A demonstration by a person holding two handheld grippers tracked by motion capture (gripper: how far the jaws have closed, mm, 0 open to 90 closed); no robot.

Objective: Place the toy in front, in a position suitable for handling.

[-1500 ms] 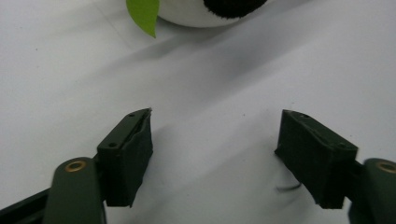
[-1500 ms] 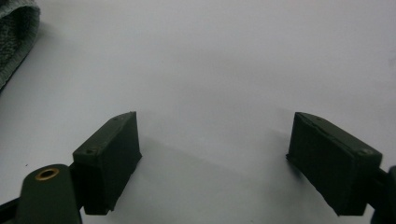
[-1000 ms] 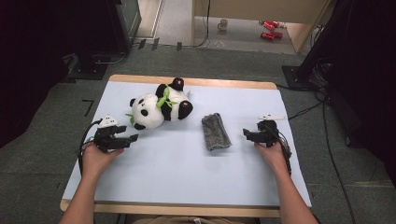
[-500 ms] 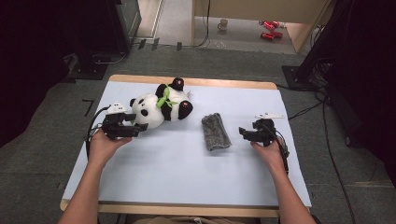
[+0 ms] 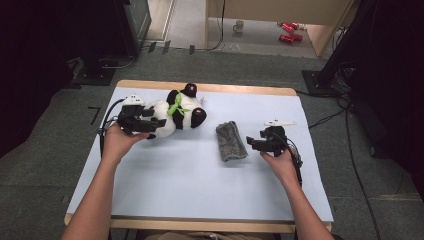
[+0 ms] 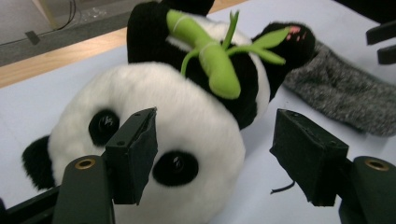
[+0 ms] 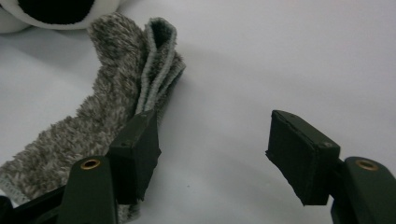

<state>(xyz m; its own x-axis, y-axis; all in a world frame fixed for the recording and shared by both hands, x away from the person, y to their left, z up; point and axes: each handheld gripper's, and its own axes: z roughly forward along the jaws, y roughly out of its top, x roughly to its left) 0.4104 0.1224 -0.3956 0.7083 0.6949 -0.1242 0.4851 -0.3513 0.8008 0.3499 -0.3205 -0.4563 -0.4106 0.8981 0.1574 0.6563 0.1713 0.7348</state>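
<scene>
Left gripper (image 6: 215,154) is wide open around the panda (image 6: 154,140) head, gripping nothing. It looks soft and light, so pinch deep. Right gripper (image 7: 212,154) hangs open and empty beside the floppy sock (image 7: 93,121).

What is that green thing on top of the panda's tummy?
A green bamboo stalk with leaves lies across the panda. Where it joins the fur underneath is covered.

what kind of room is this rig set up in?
Likely a lab or workshop set up for recording: a wooden table with a pale blue cover stands on grey carpet, cables trail across the floor, and dark stands flank the table.
</scene>
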